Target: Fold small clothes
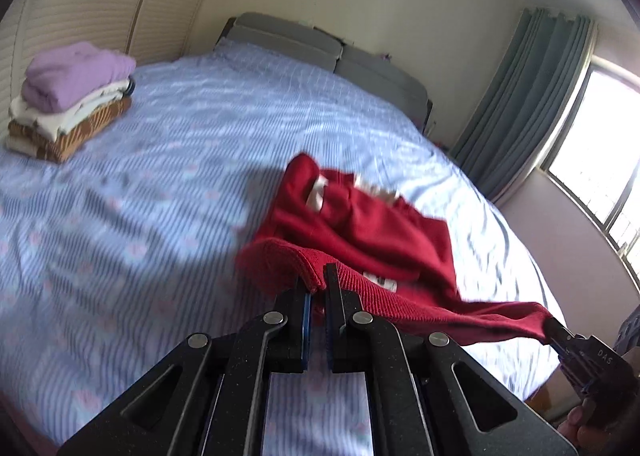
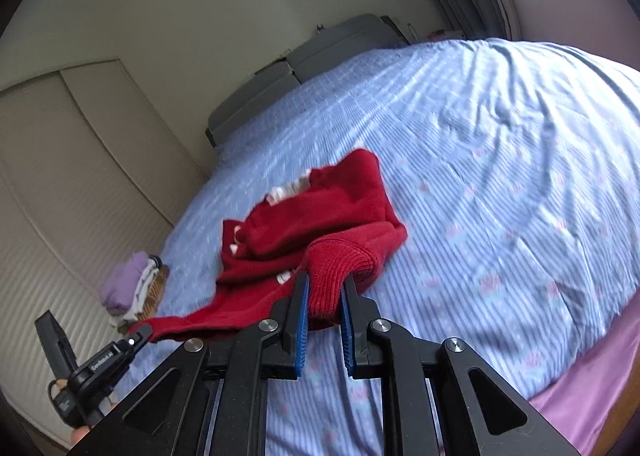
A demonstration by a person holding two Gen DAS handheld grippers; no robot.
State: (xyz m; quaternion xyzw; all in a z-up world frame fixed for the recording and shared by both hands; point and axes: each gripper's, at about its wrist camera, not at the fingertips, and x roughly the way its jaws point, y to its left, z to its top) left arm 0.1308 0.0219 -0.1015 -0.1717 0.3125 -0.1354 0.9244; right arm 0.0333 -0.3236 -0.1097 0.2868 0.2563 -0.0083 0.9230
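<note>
Both tongs are gripping the same red knitted garment (image 1: 360, 228) over the bed (image 1: 160, 192). The left gripper (image 1: 318, 280) is clenching a ribbed edge of it between its blue-lined fingers, and the right gripper (image 2: 324, 288) is pinching another ribbed edge, a cuff or hem, in the same way. The cloth is stretching in a band between the two tools, while the rest of it is trailing crumpled onto the blue striped sheet. A stack of folded clothes (image 1: 68, 96), purple on top, is sitting well apart near the far edge of the bed beside the pale louvred doors (image 2: 60, 184).
</note>
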